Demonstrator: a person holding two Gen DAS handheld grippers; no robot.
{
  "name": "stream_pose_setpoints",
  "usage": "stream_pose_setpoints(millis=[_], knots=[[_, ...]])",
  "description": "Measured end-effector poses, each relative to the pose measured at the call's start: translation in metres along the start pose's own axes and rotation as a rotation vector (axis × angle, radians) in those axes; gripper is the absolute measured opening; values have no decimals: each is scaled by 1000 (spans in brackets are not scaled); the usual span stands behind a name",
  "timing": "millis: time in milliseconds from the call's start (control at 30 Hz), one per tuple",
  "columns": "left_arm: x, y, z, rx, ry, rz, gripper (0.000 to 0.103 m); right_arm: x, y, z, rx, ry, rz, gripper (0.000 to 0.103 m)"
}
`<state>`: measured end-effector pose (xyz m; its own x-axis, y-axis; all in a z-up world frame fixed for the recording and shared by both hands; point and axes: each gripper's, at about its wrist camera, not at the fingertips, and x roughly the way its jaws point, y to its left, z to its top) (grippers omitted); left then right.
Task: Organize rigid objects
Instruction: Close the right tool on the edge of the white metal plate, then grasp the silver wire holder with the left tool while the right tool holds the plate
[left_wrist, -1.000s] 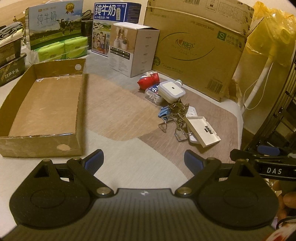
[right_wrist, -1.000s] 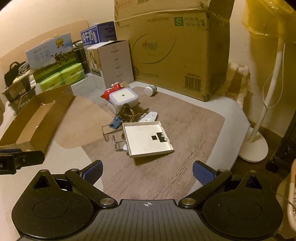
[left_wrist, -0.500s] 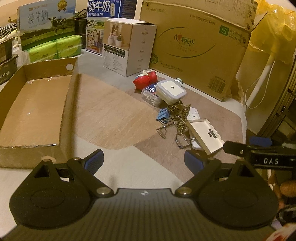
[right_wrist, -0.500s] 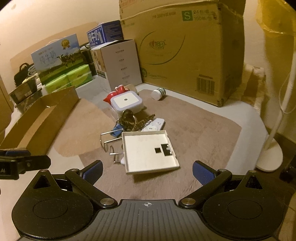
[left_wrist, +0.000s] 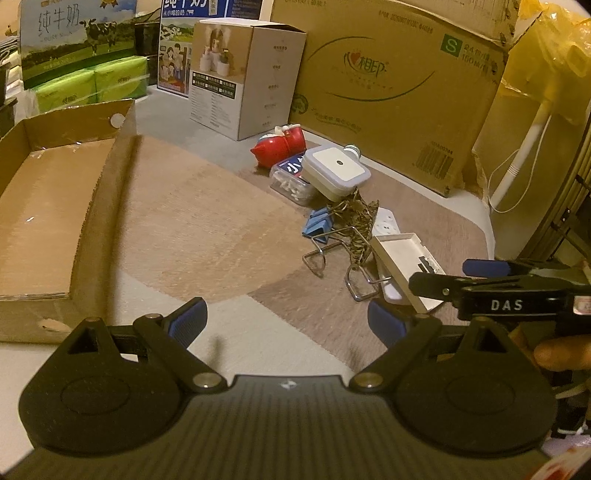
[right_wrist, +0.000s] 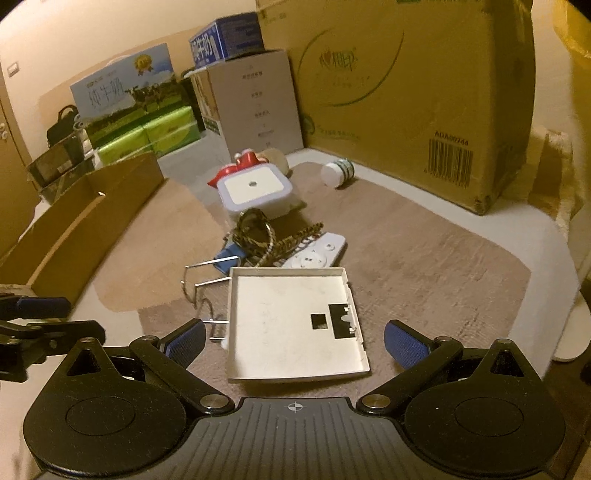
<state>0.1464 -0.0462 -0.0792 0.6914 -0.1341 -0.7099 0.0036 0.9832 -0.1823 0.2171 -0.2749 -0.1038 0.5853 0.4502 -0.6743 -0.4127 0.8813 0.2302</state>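
The white tray (right_wrist: 295, 325) lies flat on the mat, dead ahead of the right claw (right_wrist: 293, 338), its near edge between the spread fingers and its long axis running away from the claw. The left claw (left_wrist: 288, 321), also spread and holding nothing, sits well left of it, so the right is nearer. The cardboard box (left_wrist: 92, 206) waits far left. Binder clips (right_wrist: 210, 280) and a remote (right_wrist: 314, 254) are partly hidden behind the tray.

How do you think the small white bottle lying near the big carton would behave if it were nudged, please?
The white bottle lies on its side and looks round, so it would probably roll. It seems small and light. The textured mat beneath may slow it.
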Motion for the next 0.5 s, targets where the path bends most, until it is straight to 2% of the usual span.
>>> stream_pose_setpoints(millis=[233, 367, 500], knots=[[8, 2, 0, -10, 6, -9, 93, 15, -8, 2, 5, 26, 29, 102], [10, 3, 0, -12, 5, -12, 93, 22, -13, 5, 43, 48, 62, 93], [11, 4, -1, -11, 6, -14, 93, 25, -13, 5, 40, 54, 67, 92]])
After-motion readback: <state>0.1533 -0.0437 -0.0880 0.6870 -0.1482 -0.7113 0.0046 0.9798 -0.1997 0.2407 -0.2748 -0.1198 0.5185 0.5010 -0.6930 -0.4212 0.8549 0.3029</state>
